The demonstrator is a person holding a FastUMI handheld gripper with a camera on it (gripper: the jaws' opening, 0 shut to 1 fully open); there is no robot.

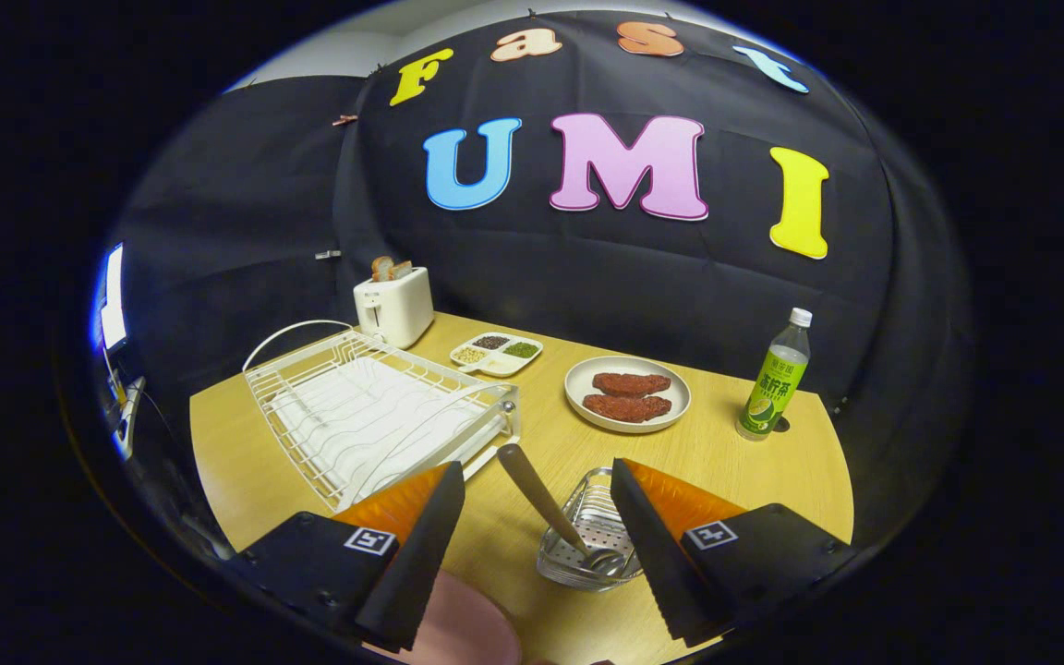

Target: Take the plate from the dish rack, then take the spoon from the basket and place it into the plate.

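Note:
My gripper point(537, 469) is open, its two black fingers with orange backs spread wide above the wooden table point(754, 471). Between and just ahead of them a spoon point(541, 499) stands tilted in a small clear basket point(562, 565), bowl down, handle leaning toward the left finger. The basket sits close to the right finger. A pink rounded rim, seemingly the plate point(463, 628), lies low beside the left finger, mostly hidden. The white wire dish rack point(338, 443) stands beyond the left finger with nothing in it.
Beyond the basket sits a white plate point(578, 392) with two brown meat pieces. A green drink bottle point(775, 379) stands far right. A white toaster point(393, 305) holding bread and a divided seasoning dish point(497, 354) are at the back, behind the rack.

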